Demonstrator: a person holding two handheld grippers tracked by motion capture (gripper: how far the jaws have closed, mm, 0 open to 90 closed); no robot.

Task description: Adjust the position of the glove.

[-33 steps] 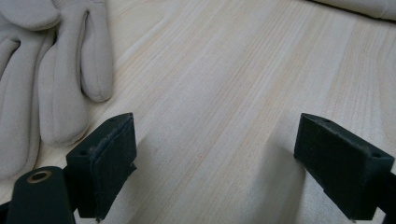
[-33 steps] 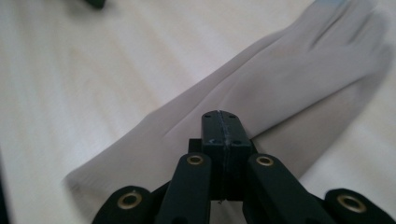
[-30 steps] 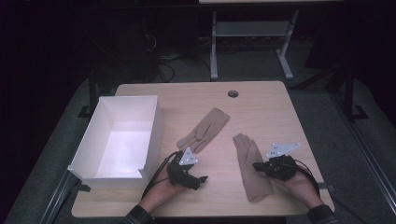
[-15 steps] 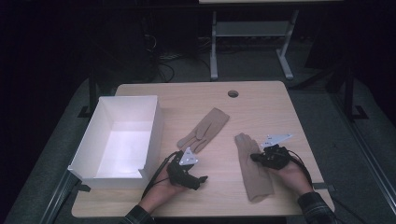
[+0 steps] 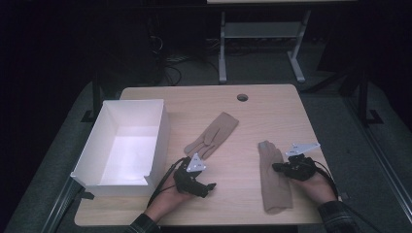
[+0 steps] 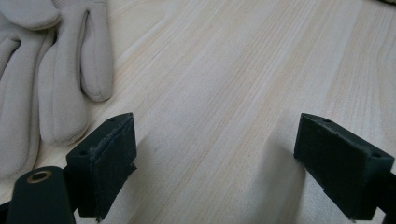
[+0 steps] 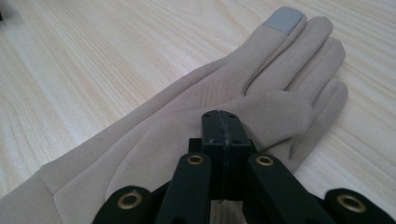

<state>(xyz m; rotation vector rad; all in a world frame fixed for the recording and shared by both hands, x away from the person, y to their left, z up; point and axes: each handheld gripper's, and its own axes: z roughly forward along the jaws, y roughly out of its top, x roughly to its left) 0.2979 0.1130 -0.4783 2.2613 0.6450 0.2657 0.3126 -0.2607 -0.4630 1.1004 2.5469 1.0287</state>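
Observation:
Two beige gloves lie flat on the wooden table (image 5: 272,111). One glove (image 5: 214,136) (image 6: 56,70) lies mid-table, its fingertips just ahead and left of my left gripper (image 5: 209,187) (image 6: 215,149), which rests low over bare wood with its jaws wide open and nothing between them. The other glove (image 5: 273,179) (image 7: 187,116), with a grey fingertip patch (image 7: 286,19), lies at the right. My right gripper (image 5: 277,167) (image 7: 223,123) is over its palm near the thumb, jaws pressed together. Whether any fabric is pinched under the tips I cannot tell.
A white open box (image 5: 158,131) stands at the table's left side, beside my left hand. A round cable hole (image 5: 242,97) sits near the far edge. Dark floor, cables and a metal stand's legs (image 5: 222,53) lie beyond the table.
My right gripper has moved left, from beside the right glove's edge to over its palm. The left gripper and both gloves have stayed put.

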